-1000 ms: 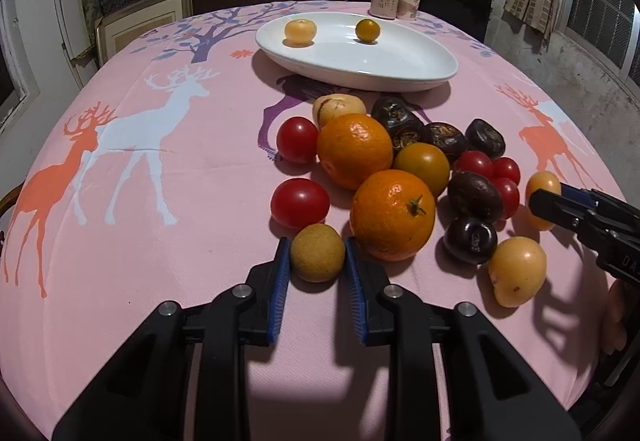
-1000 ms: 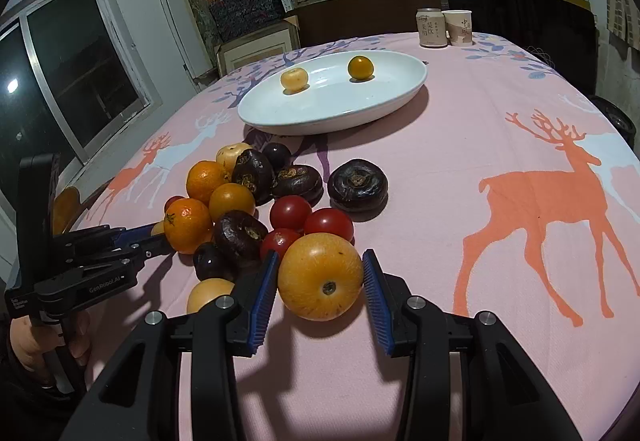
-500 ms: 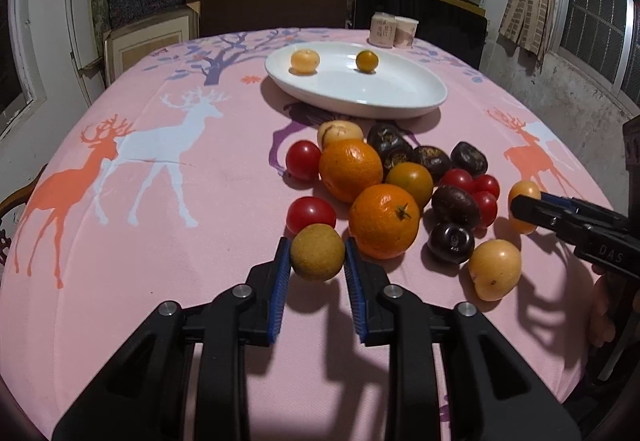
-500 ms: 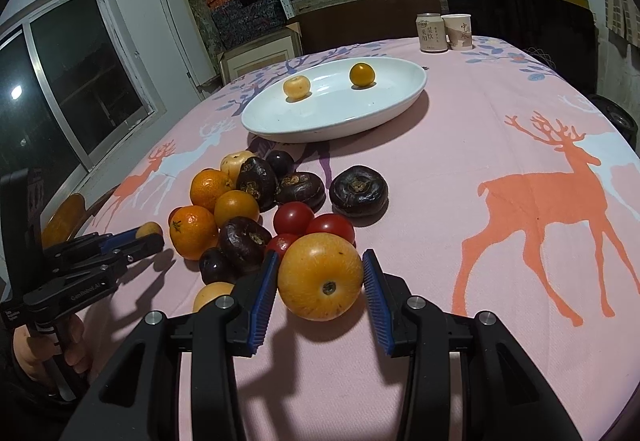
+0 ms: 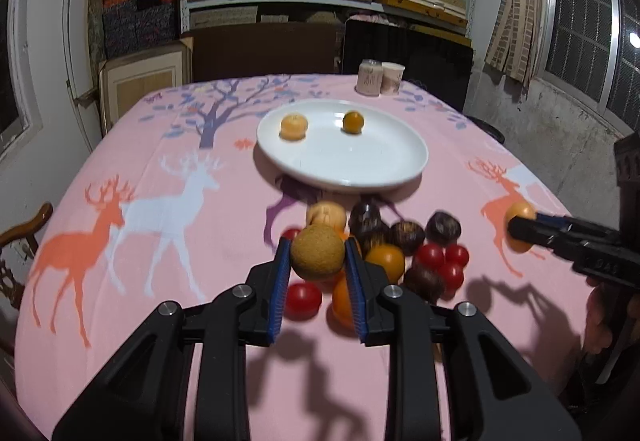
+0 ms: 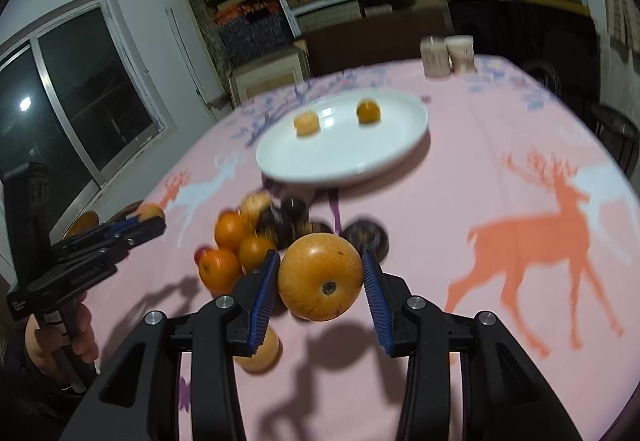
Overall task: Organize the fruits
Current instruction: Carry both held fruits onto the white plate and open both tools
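Left gripper [image 5: 318,255] is clamped on a rough tan round fruit [image 5: 317,251], raised above the fruit pile [image 5: 404,257]. Right gripper [image 6: 320,283] is clamped on a yellow-orange fruit [image 6: 321,282], also lifted off the pink worktop [image 6: 500,177]. At 12 o'clock lies the white plate [image 5: 352,173] with two small orange fruits.

Both fruits have left the tablecloth: the brown fruit [image 5: 317,251] and yellow-orange fruit [image 6: 320,277] now ride lifted.

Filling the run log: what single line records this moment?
left gripper: shut on brown round fruit, lifted | right gripper: shut on yellow-orange fruit, lifted | white plate: two small fruits
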A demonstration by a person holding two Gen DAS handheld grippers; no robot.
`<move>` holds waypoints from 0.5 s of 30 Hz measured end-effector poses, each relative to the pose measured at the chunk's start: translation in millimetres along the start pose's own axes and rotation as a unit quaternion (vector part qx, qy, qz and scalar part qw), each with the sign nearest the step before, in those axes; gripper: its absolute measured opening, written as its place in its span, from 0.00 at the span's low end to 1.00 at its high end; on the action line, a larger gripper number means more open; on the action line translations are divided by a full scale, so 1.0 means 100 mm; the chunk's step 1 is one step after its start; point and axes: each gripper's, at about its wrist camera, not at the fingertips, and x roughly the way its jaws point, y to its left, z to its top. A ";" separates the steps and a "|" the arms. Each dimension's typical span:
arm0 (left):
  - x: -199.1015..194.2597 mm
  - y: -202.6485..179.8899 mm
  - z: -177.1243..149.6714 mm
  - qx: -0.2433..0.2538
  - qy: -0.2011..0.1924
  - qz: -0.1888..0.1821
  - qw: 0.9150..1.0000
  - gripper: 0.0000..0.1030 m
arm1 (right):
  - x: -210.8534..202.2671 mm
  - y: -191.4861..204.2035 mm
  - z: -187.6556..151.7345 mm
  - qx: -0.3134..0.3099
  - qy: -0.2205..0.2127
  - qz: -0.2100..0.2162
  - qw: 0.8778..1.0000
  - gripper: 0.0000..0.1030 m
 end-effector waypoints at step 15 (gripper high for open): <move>1.35 0.03 1.20 0.001 0.058 -0.025 0.998 0.25 | 0.75 -0.34 1.44 0.021 0.014 -0.026 0.999 0.41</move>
